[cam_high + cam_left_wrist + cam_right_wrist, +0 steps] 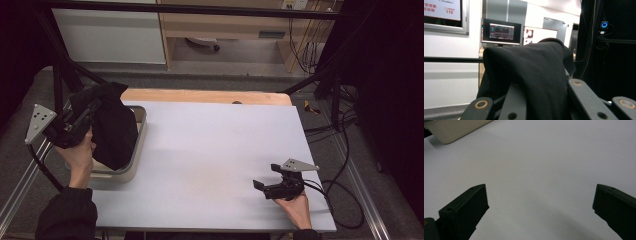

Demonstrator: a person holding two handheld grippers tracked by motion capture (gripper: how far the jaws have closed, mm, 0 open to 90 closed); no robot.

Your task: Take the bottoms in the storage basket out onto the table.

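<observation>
One item in hand: a black cloth [112, 125], lifted by our left tool [75, 125] above a beige bin [140, 131] at the left edge of the surface [215, 150].

High view. We hold the cloth bunched and raised; its lower folds hang down into or just over the bin, and whether any part rests on the bin's floor we cannot tell. The lift out of the bin we judge under way, not finished: the cloth has yet to clear the rim, and nothing has been laid out on the white surface. Our right tool [261, 186] rests low on the surface near the right front corner, well apart from cloth and bin, with nothing between its jaws. What remains, as we judge it: carry the cloth over the open surface and set it down, probably with the right tool joining.

Left gripper view. Black cloth [534, 75] drapes over and between the tool's jaws, which are closed tight upon it; the fabric rises ahead of the tool and covers the jaw tips. Behind it stand a monitor [501, 32] and a white wall.

Right gripper view. Jaws stand wide apart, empty, pointing across bare surface [536, 165]. A corner of the beige bin [454, 130] shows far off at upper left.
</observation>
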